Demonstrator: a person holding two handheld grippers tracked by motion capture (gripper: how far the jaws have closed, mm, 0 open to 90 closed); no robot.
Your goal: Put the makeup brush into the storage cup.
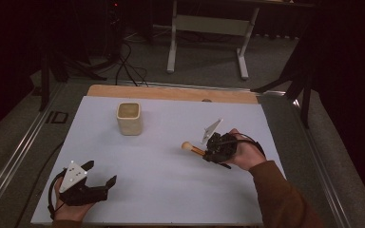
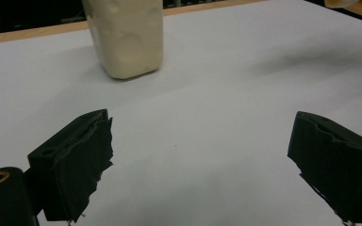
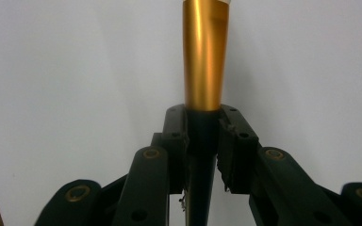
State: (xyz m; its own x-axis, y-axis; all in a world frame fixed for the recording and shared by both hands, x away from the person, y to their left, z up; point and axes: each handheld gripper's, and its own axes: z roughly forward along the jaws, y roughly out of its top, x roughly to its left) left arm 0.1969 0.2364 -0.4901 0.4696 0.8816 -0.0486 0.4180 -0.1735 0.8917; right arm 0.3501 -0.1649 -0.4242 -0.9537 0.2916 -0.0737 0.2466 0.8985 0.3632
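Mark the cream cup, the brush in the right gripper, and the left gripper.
cream cup [image 1: 129,124], high view, front wall.
brush [image 3: 205,56], right gripper view, gold ferrule.
left gripper [image 1: 100,174], high view, midway between its open fingertips.

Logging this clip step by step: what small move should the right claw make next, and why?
Probably carry the brush left and up toward the cream cup. The right claw is shut on its handle, tip pointing toward the cup, which stands open-topped and apart. The left claw rests open, holding nothing.
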